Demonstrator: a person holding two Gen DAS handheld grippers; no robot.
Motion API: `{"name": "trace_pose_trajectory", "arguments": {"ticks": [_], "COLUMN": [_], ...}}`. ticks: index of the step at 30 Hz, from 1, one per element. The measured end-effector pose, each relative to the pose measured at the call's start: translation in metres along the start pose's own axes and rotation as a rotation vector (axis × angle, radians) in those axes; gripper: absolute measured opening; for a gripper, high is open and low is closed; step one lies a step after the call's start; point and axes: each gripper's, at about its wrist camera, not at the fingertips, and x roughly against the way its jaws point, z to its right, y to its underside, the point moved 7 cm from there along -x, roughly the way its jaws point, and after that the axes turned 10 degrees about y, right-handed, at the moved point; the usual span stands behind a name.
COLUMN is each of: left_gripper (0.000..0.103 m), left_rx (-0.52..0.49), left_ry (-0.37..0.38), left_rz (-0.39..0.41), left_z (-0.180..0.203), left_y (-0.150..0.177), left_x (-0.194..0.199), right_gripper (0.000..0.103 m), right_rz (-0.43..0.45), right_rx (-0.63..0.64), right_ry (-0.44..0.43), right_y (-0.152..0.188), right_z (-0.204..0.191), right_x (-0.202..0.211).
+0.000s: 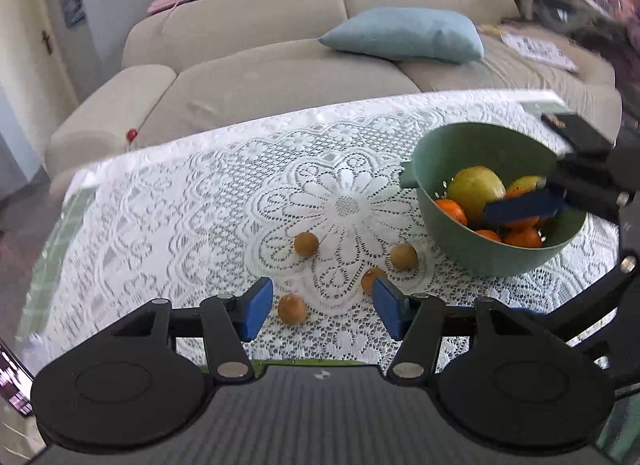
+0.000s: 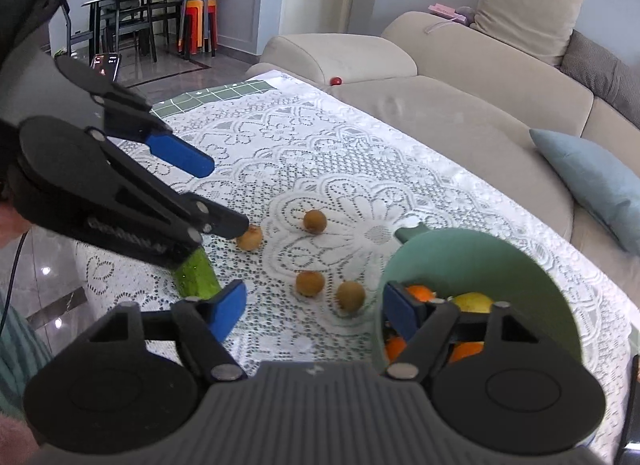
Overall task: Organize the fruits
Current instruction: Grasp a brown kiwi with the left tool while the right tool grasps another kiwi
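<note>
While four small brown fruits (image 1: 306,243) lie loose on the lace-covered tabletop (image 1: 200,193), I judge the step in hand to be gathering them into the green bowl (image 1: 472,145), which sits near the right end of the cloth and holds several oranges (image 1: 452,211) and a large yellow-green fruit (image 1: 476,189).

My left gripper (image 1: 320,307) hangs just above the cloth with its fingers (image 1: 256,309) apart and nothing clamped. One brown fruit (image 1: 293,308) lies between them, a little beyond the tips, and another (image 1: 370,279) peeks out right behind the right-hand finger. None of the pads presses on anything that I can see.

My right gripper (image 2: 316,311) straddles the near rim of the bowl: one finger reaches inside over the oranges, the other stays outside over the cloth. Its fingers are apart too and hold nothing.

From the right wrist view, a green cucumber-like thing (image 2: 198,275) lies on the cloth under the left gripper's body.

Next, I think the left gripper needs to go forward and down until the nearest brown fruit sits squarely between the pads, then close gently, since a round fruit may roll off. The neighbour by the right-hand finger could get nudged. Clearing the right gripper from the bowl would leave room for the drop.
</note>
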Motion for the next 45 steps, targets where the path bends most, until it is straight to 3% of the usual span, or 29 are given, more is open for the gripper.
{"name": "trace_pose_trajectory", "arguments": {"ticks": [4, 9, 19, 25, 29, 35, 45], "left_gripper": [0.059, 0.045, 0.041, 0.040, 0.039, 0.039, 0.036], "left_rx": [0.053, 0.071, 0.049, 0.053, 0.055, 0.081, 0.172], "left_ry": [0.031, 0.073, 0.098, 0.054, 0.026, 0.022, 0.045], "left_rz": [0.033, 0.067, 0.091, 0.038, 0.051, 0.047, 0.021], "left_z": [-0.013, -0.019, -0.030, -0.031, -0.031, -0.036, -0.048], "left_y": [0.010, 0.022, 0.032, 0.043, 0.044, 0.042, 0.044], "left_x": [0.000, -0.009, -0.029, -0.051, -0.053, -0.058, -0.070], "right_gripper": [0.057, 0.049, 0.029, 0.024, 0.024, 0.024, 0.024], "right_rz": [-0.007, -0.009, -0.065, -0.071, -0.057, -0.034, -0.029], "right_rx": [-0.012, -0.020, 0.053, 0.066, 0.078, 0.132, 0.182], "right_ry": [-0.002, 0.011, 0.014, 0.013, 0.030, 0.100, 0.141], "right_y": [0.006, 0.005, 0.003, 0.007, 0.008, 0.007, 0.005], "right_z": [-0.014, -0.029, -0.037, -0.035, -0.038, -0.043, -0.044], "right_x": [-0.012, -0.026, -0.066, -0.087, -0.093, -0.099, -0.111]}}
